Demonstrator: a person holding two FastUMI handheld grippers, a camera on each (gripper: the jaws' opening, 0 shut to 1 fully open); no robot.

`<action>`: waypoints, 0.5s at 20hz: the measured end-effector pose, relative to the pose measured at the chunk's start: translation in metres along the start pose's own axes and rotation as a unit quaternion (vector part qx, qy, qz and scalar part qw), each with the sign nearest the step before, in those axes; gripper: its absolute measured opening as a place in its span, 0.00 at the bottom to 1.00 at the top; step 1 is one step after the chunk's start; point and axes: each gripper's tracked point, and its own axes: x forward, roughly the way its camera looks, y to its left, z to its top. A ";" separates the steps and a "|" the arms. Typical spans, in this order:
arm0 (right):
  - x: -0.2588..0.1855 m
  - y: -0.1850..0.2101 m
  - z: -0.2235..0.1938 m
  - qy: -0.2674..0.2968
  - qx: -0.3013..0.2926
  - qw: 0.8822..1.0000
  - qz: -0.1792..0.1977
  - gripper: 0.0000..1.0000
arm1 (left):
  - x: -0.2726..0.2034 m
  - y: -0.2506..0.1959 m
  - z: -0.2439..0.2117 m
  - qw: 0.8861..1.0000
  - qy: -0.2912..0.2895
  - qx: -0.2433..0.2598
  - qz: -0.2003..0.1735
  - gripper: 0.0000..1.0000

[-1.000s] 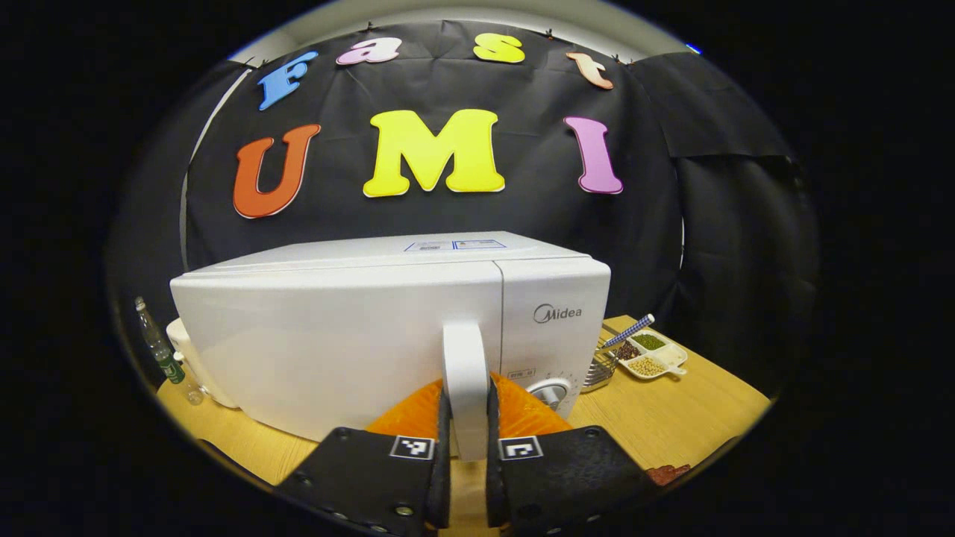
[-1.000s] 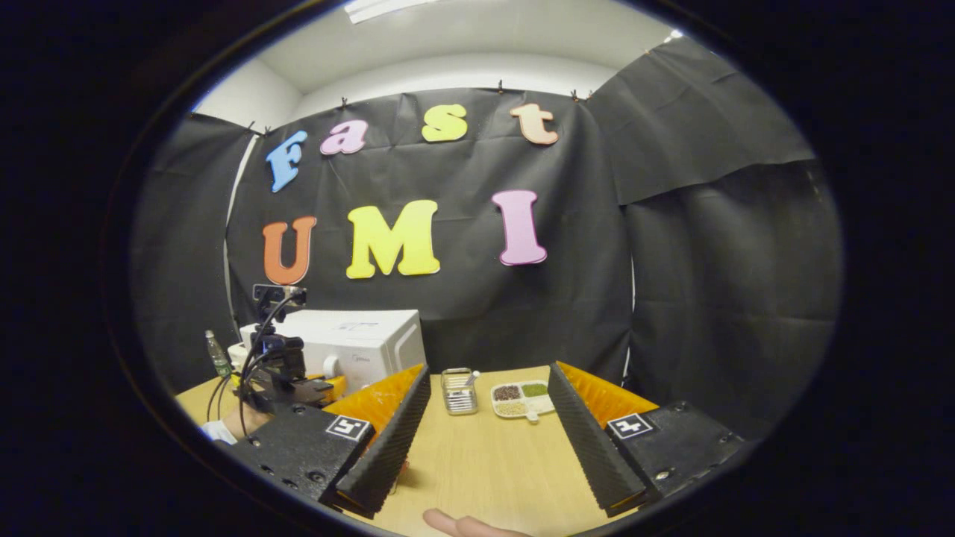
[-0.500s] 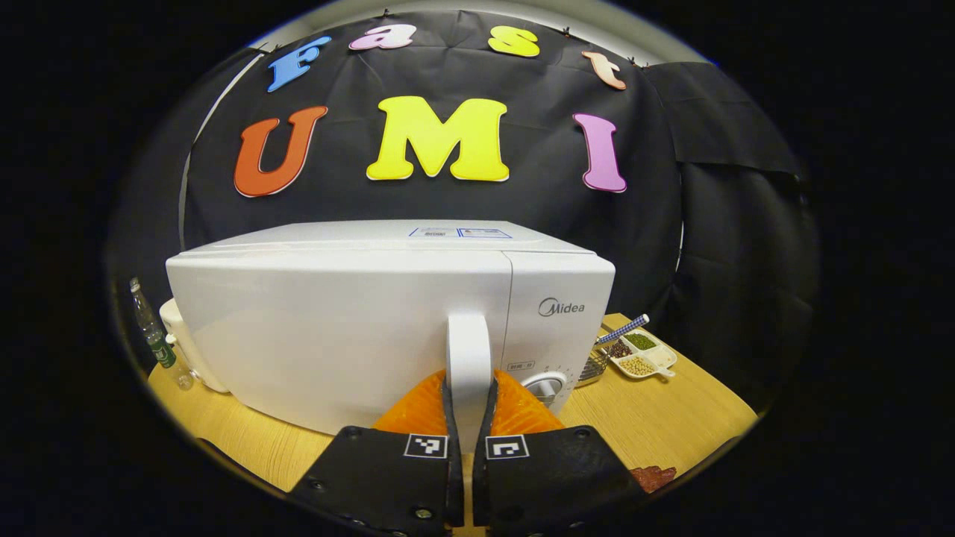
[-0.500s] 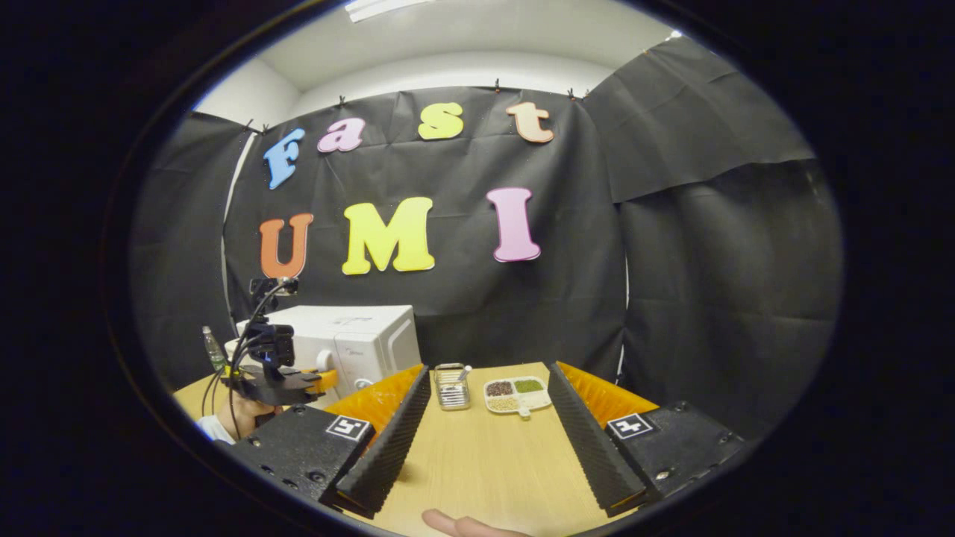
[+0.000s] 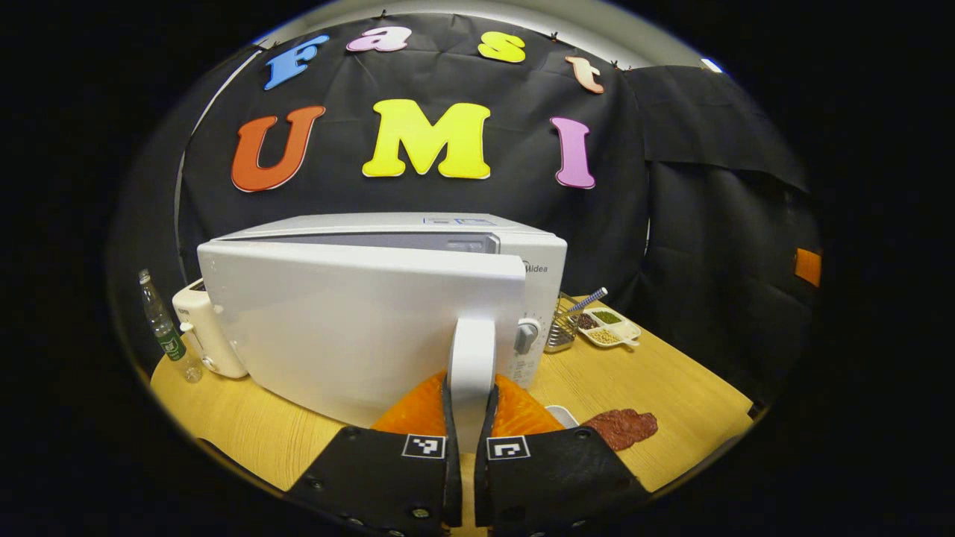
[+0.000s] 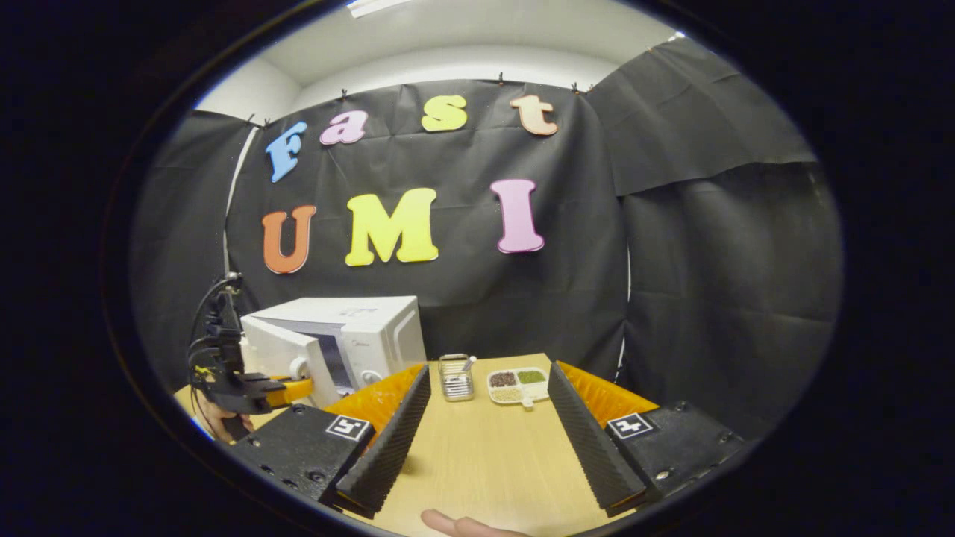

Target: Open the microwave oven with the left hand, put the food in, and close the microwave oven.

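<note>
The white microwave stands on the wooden table. Its door is swung partly outward, with a gap along its top and right edge. My left gripper is shut on the door's white upright handle. A flat reddish-brown piece of food lies on the table to the right, beside a small white dish rim. In the right gripper view, my right gripper hangs open over bare table, holding nothing. There the microwave sits far left, with the left gripper at its door.
Right of the microwave stand a wire basket and a divided dish of beans; the basket and dish lie ahead of my right gripper. A white appliance and a bottle stand at the left. A fingertip shows below.
My left gripper closed on the handle and drew it back; the door went from shut to partly open. The food came into the left gripper view. The right gripper barely moved.
</note>
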 end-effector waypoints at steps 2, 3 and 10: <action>-0.008 0.012 -0.001 0.000 -0.005 1.000 0.004 1.00 | -0.020 0.008 -0.006 1.000 -0.006 0.002 -0.010 0.13; -0.011 0.018 -0.002 0.001 -0.009 1.000 0.005 0.90 | -0.032 0.013 -0.011 1.000 -0.002 0.008 -0.006 0.13; -0.029 0.060 -0.028 0.037 -0.021 0.999 0.029 0.91 | -0.110 0.058 -0.028 1.000 -0.023 0.011 0.018 0.12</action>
